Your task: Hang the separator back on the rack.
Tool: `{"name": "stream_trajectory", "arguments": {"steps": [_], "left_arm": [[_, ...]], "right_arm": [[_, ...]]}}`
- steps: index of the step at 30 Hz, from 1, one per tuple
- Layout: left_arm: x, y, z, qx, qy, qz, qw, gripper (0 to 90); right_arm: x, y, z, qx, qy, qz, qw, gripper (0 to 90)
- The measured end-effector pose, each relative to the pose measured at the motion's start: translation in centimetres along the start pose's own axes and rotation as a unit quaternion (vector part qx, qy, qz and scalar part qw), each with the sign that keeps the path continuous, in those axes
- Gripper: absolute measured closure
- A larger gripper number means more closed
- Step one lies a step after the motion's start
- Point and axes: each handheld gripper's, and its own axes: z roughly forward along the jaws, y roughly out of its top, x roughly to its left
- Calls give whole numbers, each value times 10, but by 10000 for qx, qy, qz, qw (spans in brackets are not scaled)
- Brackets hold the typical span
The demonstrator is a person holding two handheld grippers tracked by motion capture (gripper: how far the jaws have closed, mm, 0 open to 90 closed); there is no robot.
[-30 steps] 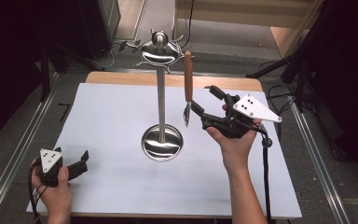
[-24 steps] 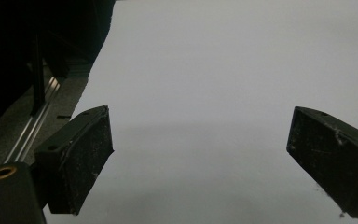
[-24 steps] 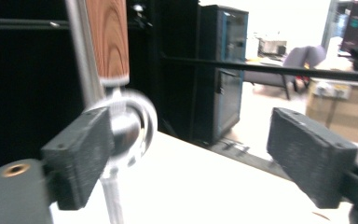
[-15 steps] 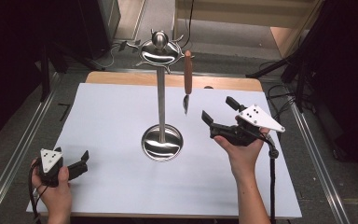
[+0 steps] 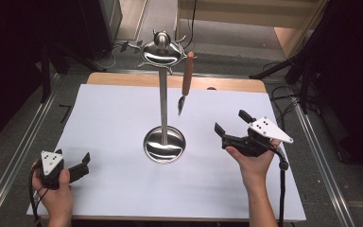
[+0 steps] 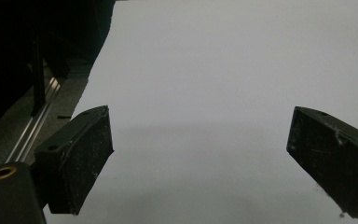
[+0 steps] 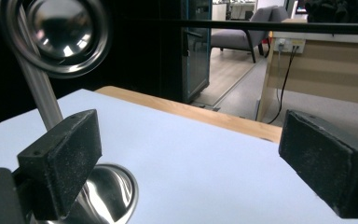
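Right gripper (image 5: pixel 230 126) low over the white surface (image 5: pixel 123 189), wide open after just parting further, empty, aimed toward the stand (image 5: pixel 163 109). Well apart from the brown-handled utensil (image 5: pixel 185 81), which hangs from a hook at the stand's top, tip down, clear of the surface. Stand's round base (image 7: pixel 107 193) just beyond one pad in the right gripper view. Left gripper (image 5: pixel 78 165) resting at the near left corner, wide open too, empty, bare surface between its pads.
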Motion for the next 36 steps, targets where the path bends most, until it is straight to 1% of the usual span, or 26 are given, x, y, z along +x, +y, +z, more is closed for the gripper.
{"name": "stream_trajectory", "arguments": {"steps": [4, 6, 15, 20, 24, 29, 31, 36], "left_arm": [[0, 0, 0, -8, 6, 12, 10000, 76], [0, 0, 0, -6, 6, 15, 10000, 76], [-1, 0, 0, -14, 11, 39, 10000, 75], [-1, 0, 0, -10, 11, 47, 10000, 76], [-1, 0, 0, -7, 18, 55, 10000, 76], [-1, 0, 0, -1, 19, 68, 10000, 76], [-1, 0, 0, -1, 19, 71, 10000, 76], [-2, 0, 0, -6, 26, 66, 10000, 76]], "right_arm": [[-6, -11, -5, 89, -65, 53, 9999, 56], [-9, -16, -6, 136, -98, 116, 9998, 48], [-22, -40, -18, 360, -218, 202, 9989, 7], [-30, -52, -26, 399, -248, 283, 9985, 0], [-36, -61, -33, 453, -326, 329, 9979, 0], [-42, -71, -41, 542, -390, 335, 9972, 0], [-44, -74, -44, 585, -445, 303, 9968, 0], [-47, -82, -50, 682, -554, 310, 9956, 0]]}}
